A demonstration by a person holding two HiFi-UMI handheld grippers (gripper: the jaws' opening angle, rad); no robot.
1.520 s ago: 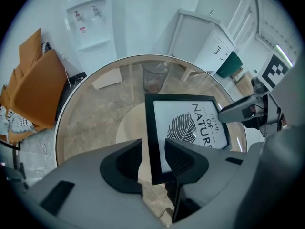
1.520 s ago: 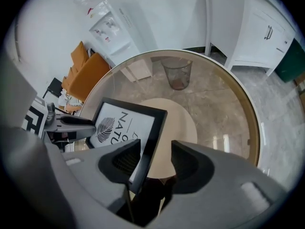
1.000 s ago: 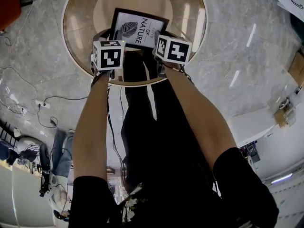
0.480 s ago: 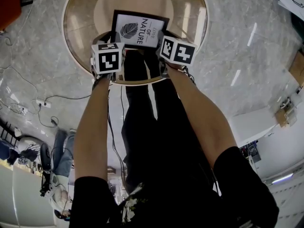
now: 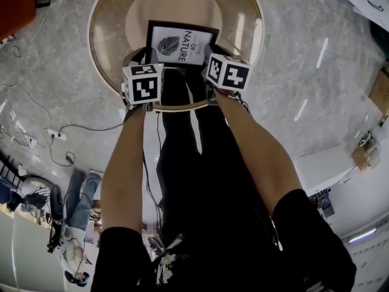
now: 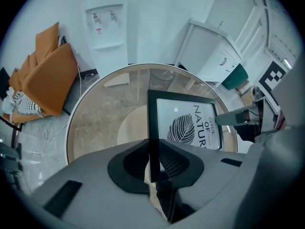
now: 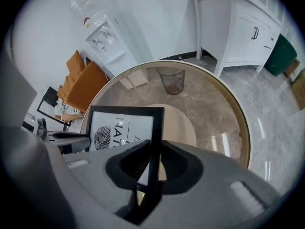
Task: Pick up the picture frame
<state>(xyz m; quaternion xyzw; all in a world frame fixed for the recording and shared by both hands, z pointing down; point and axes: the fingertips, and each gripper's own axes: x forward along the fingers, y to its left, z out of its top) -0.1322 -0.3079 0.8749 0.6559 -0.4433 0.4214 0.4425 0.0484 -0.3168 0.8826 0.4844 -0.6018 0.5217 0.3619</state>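
1. The left gripper (image 6: 153, 162) has just been closing; its jaws now sit narrow, pinching the left edge of the picture frame (image 6: 187, 127)
2. The right gripper (image 7: 151, 168) has likewise just been closing; it clamps the frame's right edge
3. The frame is held between them, print facing up, over the round glass table (image 5: 106, 53); it seems slightly raised, though contact is hard to judge

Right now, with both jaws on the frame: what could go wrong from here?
1. The left gripper and right gripper have just closed their jaws on only the thin side edges of the frame; it could slip or pivot.
2. If one side rises faster, the frame may twist out.
3. The glass table lies right below; a drop could crack either.
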